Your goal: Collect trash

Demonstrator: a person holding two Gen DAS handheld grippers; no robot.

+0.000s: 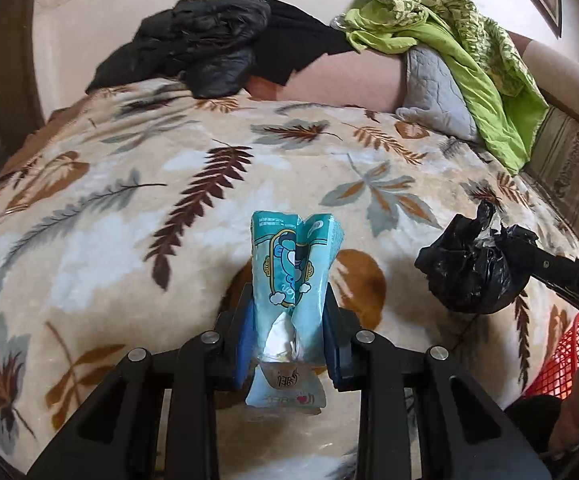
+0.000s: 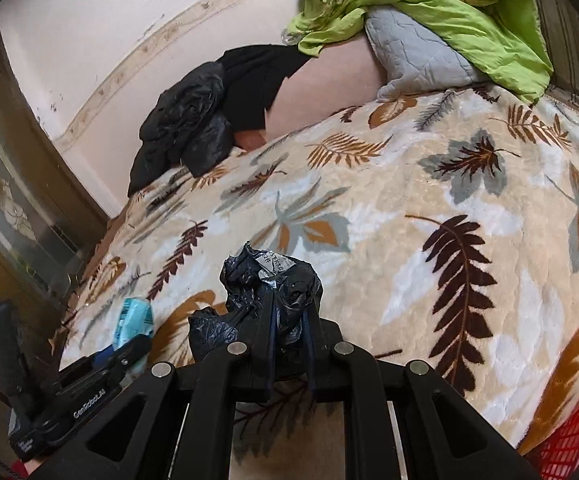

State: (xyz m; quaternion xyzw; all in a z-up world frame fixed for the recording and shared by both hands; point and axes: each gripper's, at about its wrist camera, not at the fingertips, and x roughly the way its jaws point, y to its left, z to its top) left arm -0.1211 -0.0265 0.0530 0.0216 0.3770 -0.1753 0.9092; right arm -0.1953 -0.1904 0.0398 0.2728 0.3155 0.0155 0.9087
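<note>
Blue wrapper [image 1: 295,276]: my left tongs [image 1: 289,332] pinch it tight near its bottom end. It stands up long-ways, pointing away from me over the bed, with a white crumpled bit sticking out low down.
Black bag [image 2: 273,292]: my right tongs [image 2: 291,344] squeeze it, and it sits in a scrunched ball with no clear long side. A small white label shows on top.
Where they are: both bits of trash hang above the leaf blanket [image 1: 129,208], the black bag off to the right of the wrapper.
How many: two bits of trash, one in each tongs. One red basket [image 2: 569,432] at the bed's right edge.
Further back: one black coat [image 1: 193,48], one grey pillow [image 1: 437,88] and one green cloth [image 1: 449,28] lie by the wall.
Hard to see: the basket is cut off at the edge of both views. I cannot read the words on the wrapper.
</note>
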